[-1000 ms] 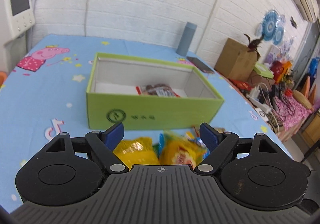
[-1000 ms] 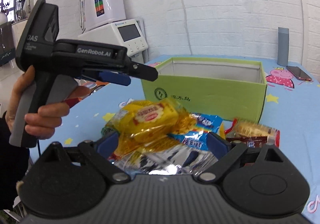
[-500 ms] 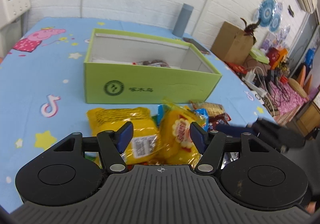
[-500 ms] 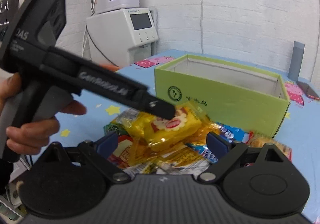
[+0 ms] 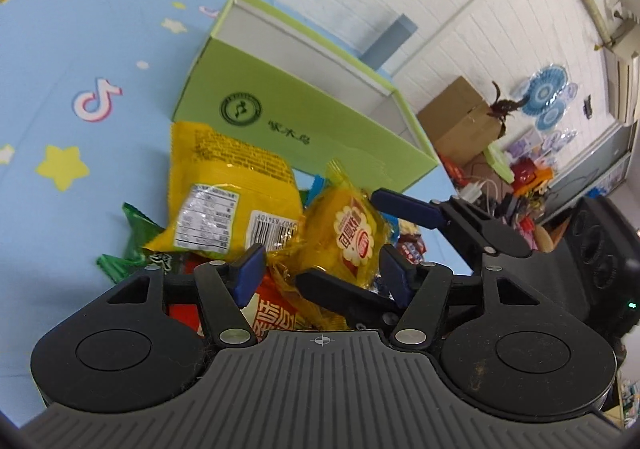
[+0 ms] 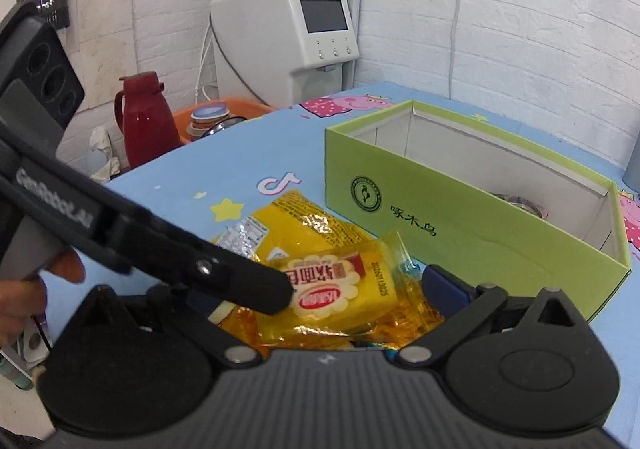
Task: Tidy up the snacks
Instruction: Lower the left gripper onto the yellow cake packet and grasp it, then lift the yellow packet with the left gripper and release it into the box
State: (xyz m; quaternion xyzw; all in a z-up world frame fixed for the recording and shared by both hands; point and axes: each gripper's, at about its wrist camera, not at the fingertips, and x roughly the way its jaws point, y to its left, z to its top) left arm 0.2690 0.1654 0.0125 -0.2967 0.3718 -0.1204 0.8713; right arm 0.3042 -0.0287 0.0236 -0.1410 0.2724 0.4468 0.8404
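Left wrist view, items ahead of my left tool (image 5: 320,273): one soft-bread packet (image 5: 352,237), yellow wrapper, lying between the blue fingers, jaws closing on it; whether the pads press it yet I cannot tell. Just left of that tool's tip: a larger yellow bag (image 5: 228,193), barcode side up. Under both: a red packet (image 5: 276,317) and a green wrapper (image 5: 136,233), all heaped on the blue cartoon-print counter (image 5: 60,97). Beyond the heap: an open green box (image 5: 296,121), near wall facing me. My right tool (image 5: 384,241) reaches in from the right of the left one, its two fingers astride the same bread packet.

Right wrist view: right tool (image 6: 320,289) with jaws wide and opening, the bread packet (image 6: 340,293) between them, not clamped. My left tool (image 6: 256,289) crosses in from the left, its tip on the packet's left end, held in my hand (image 6: 36,285). The green box (image 6: 472,221) stands ahead and right.
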